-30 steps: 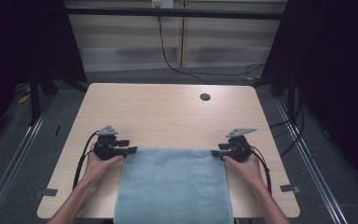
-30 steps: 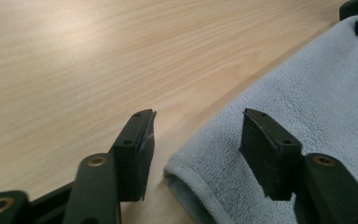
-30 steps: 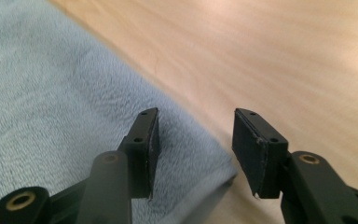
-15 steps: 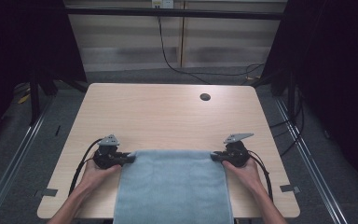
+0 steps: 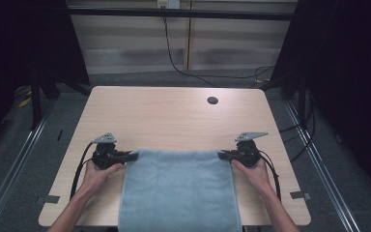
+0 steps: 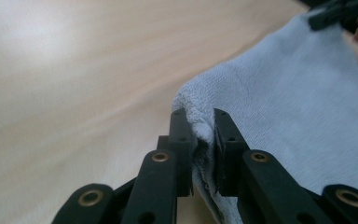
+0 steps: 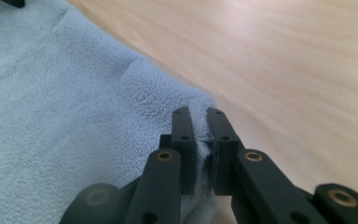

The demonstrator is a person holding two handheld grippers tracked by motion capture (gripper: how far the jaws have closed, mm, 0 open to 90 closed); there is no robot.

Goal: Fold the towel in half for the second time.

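At the left, the left claw (image 5: 131,156) is closed on the far left corner of the pale blue towel (image 5: 178,188); in the left gripper view its jaws pinch a fold of terry pile between them. The towel lies flat across the near middle of the bench (image 5: 174,116), its near end hanging over the front edge (how far down it hangs cannot be told). At the right, the right claw (image 5: 223,154) clamps the far right corner the same way. The far hem runs straight and taut between the two claws. The step in hand looks like a fold or a spread: with both corners gripped, the next move calls for lifting them together, level, so the cloth does not skew. No brand, label or writing can be read anywhere
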